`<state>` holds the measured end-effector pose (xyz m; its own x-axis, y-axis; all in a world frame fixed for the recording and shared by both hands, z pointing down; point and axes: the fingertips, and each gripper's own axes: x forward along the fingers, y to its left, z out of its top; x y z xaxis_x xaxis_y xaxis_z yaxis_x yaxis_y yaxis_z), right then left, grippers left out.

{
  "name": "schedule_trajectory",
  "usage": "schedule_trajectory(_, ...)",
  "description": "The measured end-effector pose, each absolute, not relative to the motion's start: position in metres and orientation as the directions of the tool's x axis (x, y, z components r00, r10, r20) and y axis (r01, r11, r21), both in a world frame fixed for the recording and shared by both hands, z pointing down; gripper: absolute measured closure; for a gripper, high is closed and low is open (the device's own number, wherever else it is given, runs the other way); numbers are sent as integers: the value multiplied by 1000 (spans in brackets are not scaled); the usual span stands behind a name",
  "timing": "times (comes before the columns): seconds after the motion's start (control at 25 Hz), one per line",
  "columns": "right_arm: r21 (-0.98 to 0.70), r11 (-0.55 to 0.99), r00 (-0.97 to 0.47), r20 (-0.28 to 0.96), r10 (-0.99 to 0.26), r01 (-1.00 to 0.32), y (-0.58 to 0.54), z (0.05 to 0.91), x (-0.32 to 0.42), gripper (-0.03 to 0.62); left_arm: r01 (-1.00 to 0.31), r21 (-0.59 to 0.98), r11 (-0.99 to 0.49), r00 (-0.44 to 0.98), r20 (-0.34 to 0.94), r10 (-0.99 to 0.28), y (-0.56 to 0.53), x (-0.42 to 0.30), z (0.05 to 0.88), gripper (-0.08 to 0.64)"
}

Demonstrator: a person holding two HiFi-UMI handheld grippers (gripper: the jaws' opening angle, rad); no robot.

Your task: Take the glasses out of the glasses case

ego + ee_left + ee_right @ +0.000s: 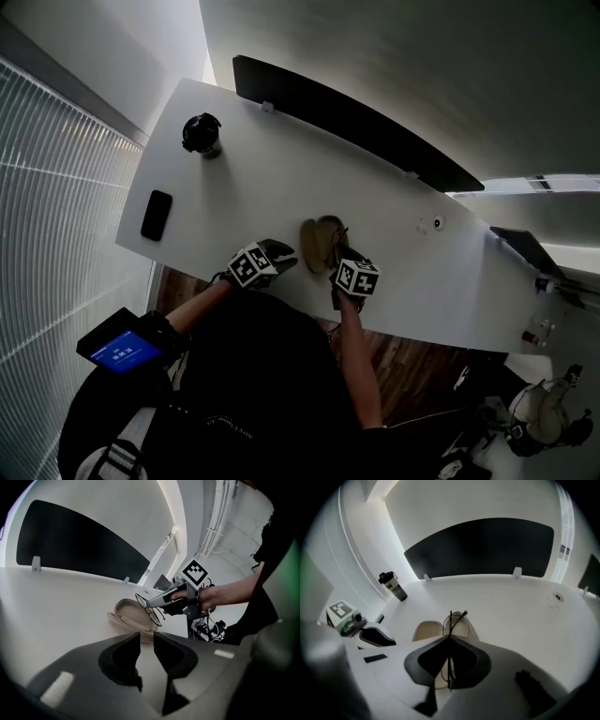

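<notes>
An open beige glasses case [317, 246] [132, 617] [427, 631] lies on the white table [262, 178] near its front edge. My right gripper [343, 253] [152, 603] [449, 641] is shut on the thin dark frame of the glasses [149, 609] [455, 620] and holds them just above the case; the lenses hang clear of the shell. My left gripper [287, 255] [146, 641] [389, 641] sits at the case's left side. Its jaws show a narrow gap with nothing visibly between them, and their tips lie at the case's near rim.
A dark bottle [202, 136] [395, 587] stands at the table's far left and a black phone [157, 215] lies near the left edge. A black divider panel [356, 122] [483, 545] runs along the back. A small round fitting [437, 223] sits to the right.
</notes>
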<state>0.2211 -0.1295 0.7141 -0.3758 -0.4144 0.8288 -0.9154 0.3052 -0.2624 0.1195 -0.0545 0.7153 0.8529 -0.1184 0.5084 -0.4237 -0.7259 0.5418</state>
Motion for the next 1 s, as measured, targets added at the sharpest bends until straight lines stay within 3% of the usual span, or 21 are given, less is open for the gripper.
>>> schedule_trajectory(0.2,-431,214,-477,719,-505,-877,-126,686,225,577,-424,515,-745,852,505,-136,-56,120,707,477)
schedule_trajectory(0.44,-669,193,-634,514,-577,-718,-121,657,195,577,-468,495,-732,849,481,-218,-59,97,699,477)
schedule_trajectory(0.72,-839,261,-829,330,-452,-477,-115,653,108,577,-598,468,-651,792,471,-389,-61,48,698,477)
schedule_trajectory(0.88,-923,271,-908,154,-389,-272,-98,643,43,577,-699,485,-525,713,523,-467,-47,0,706,477)
schedule_trajectory(1.0,-950,230,-926,119,-358,-210,-88,663,19,577,-757,482,-442,654,548,-522,-43,-33,712,477)
